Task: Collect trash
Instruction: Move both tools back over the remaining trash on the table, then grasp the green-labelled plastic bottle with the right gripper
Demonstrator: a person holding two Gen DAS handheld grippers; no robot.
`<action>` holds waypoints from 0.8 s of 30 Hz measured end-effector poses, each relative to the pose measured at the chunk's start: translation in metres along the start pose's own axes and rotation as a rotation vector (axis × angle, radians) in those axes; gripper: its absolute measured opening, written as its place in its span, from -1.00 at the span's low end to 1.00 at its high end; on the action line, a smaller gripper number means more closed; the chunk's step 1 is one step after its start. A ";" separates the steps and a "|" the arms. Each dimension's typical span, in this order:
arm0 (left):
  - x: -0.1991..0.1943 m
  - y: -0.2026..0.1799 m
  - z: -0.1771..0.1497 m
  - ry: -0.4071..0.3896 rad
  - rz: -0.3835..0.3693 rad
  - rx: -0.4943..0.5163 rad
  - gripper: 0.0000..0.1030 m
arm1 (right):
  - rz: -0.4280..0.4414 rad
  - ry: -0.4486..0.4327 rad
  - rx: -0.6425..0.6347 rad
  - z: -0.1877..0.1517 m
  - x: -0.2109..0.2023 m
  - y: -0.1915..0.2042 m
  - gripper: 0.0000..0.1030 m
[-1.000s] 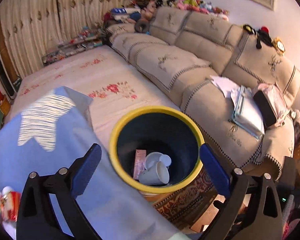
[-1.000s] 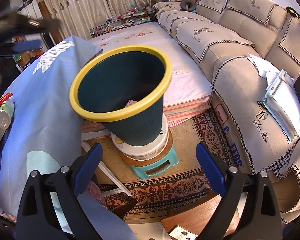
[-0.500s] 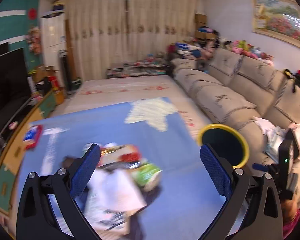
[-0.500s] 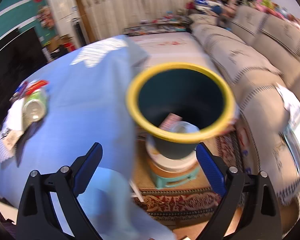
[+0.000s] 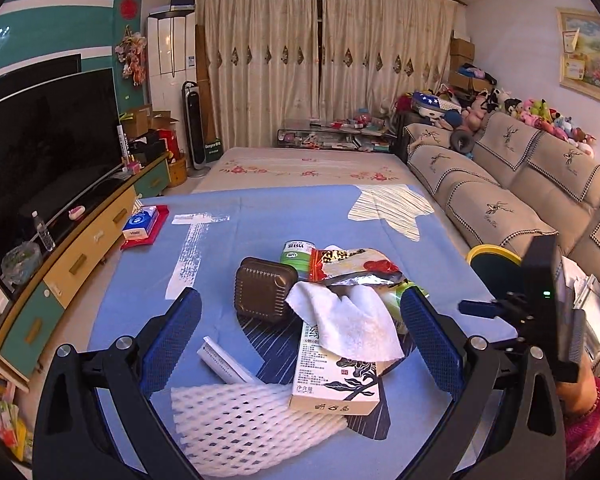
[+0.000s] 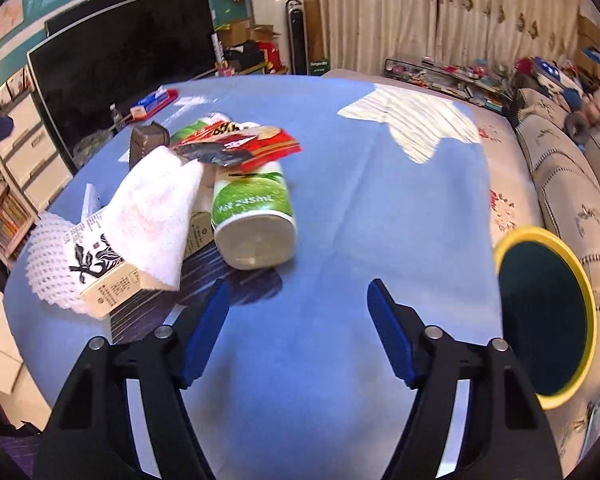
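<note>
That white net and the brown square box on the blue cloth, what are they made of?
The net looks like soft foam mesh: matte white, puffy strands, diamond holes, probably fruit wrap. The box seems hard, either metal or plastic: ribbed brown face with a dull sheen and rounded corners. I cannot tell which.

On blue tablecloth: can ×1 | carton ×1 | foam net ×1 | white cloth ×1 | snack wrapper ×1 | brown box ×1

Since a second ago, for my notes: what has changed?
Both grippers swung from the yellow-rimmed bin to the trash pile on the blue table. The left gripper is open and empty; the right gripper is closing on nothing. Bin and pile stayed put.
</note>
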State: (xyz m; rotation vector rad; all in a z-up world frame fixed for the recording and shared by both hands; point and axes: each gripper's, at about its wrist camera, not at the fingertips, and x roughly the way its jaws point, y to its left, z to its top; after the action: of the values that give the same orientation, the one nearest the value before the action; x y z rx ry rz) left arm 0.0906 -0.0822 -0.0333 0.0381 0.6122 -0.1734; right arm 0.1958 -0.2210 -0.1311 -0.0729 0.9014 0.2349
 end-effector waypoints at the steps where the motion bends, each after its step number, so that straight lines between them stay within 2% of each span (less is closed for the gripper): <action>1: 0.000 0.001 -0.002 0.002 0.000 0.000 0.90 | 0.006 -0.004 -0.010 0.003 0.003 0.004 0.31; 9: 0.007 0.010 -0.004 0.016 -0.013 -0.035 0.90 | 0.023 -0.011 -0.048 0.015 0.022 0.013 0.31; 14: 0.011 0.011 -0.004 0.018 -0.020 -0.036 0.90 | 0.080 0.002 -0.019 0.019 0.036 0.004 0.28; 15: 0.011 0.011 -0.005 0.019 -0.022 -0.036 0.90 | 0.100 -0.009 -0.010 0.020 0.035 0.002 0.20; 16: 0.011 0.011 -0.005 0.018 -0.022 -0.035 0.90 | 0.110 -0.017 -0.006 0.019 0.032 0.001 -0.01; 24: 0.014 0.010 -0.005 0.024 -0.033 -0.041 0.90 | 0.120 -0.170 0.024 0.028 -0.028 -0.008 -0.03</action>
State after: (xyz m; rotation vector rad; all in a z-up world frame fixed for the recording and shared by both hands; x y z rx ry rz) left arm 0.1005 -0.0742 -0.0459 -0.0096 0.6408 -0.1929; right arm 0.2025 -0.2293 -0.0920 0.0236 0.7402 0.3363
